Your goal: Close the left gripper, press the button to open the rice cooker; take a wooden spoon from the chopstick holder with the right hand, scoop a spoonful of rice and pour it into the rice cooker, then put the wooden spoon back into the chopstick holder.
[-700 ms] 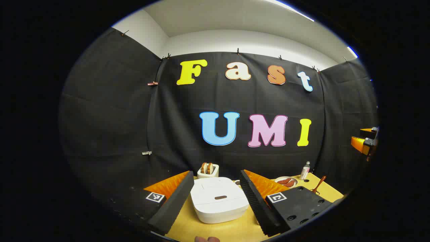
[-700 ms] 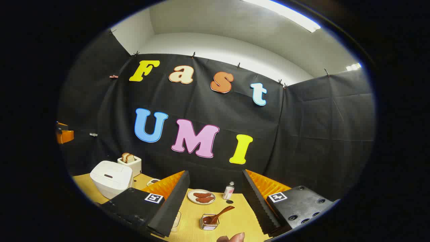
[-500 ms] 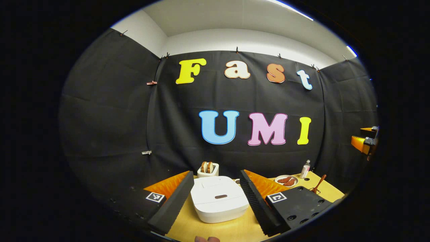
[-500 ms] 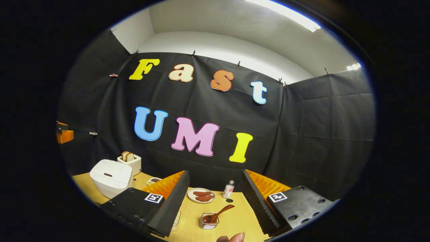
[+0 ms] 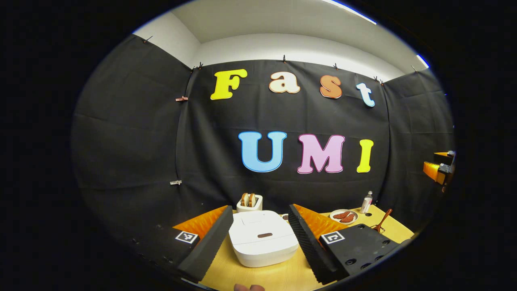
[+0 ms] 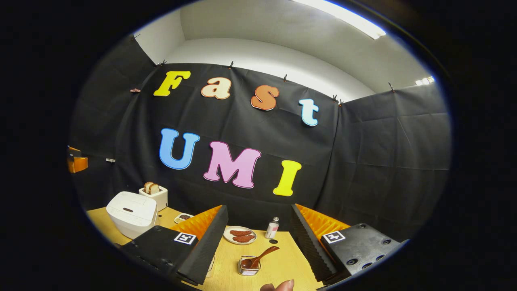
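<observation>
The white rice cooker sits lid-down on the yellow table, seen between the open fingers of my left gripper, which hangs short of it. A dark button marks the lid. My right gripper is open above the table. Below it, a wooden spoon leans in a small holder. The rice cooker appears far left in the right gripper view. The spoon is also at the right of the left gripper view. Nothing is held.
A toaster with bread stands behind the cooker. A plate of sausages, a small bottle and a small dish lie on the table. The other gripper's orange body shows at the right edge.
Both views have drifted slightly, so the table objects sit a little higher in frame. Both grippers stay open and nothing on the table has moved.
</observation>
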Motion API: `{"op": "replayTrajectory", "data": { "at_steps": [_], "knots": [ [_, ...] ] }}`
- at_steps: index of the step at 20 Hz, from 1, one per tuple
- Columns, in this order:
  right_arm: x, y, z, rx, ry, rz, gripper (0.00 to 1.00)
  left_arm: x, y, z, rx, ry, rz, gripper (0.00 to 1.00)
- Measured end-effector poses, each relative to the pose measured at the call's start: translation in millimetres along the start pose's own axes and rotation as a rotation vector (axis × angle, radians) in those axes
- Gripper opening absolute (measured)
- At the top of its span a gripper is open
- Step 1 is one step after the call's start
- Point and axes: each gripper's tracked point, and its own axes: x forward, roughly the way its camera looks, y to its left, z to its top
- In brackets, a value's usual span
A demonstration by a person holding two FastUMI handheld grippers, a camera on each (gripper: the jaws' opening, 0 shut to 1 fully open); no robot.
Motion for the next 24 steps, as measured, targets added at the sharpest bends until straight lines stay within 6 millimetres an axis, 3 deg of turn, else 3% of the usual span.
{"op": "replayTrajectory", "data": {
  "at_steps": [9,13,18,21,24],
  "knots": [
    [-5,-6,2,-0.014,-0.007,-0.012,0.97,0,-12,-1,0.009,0.009,-0.051,0.96],
    [-6,-9,4,-0.040,-0.017,-0.016,0.97,2,-29,-7,-0.054,0.032,-0.162,0.08],
    [-4,-11,4,-0.047,-0.020,-0.026,0.97,24,-28,-15,0.002,0.059,-0.232,0.07],
    [-2,-12,2,-0.062,-0.017,-0.032,0.97,52,-29,-24,0.000,0.097,-0.284,0.07],
    [2,-12,2,-0.074,-0.019,-0.038,0.97,83,-26,-47,0.009,0.167,-0.302,0.07]
  ]
}}
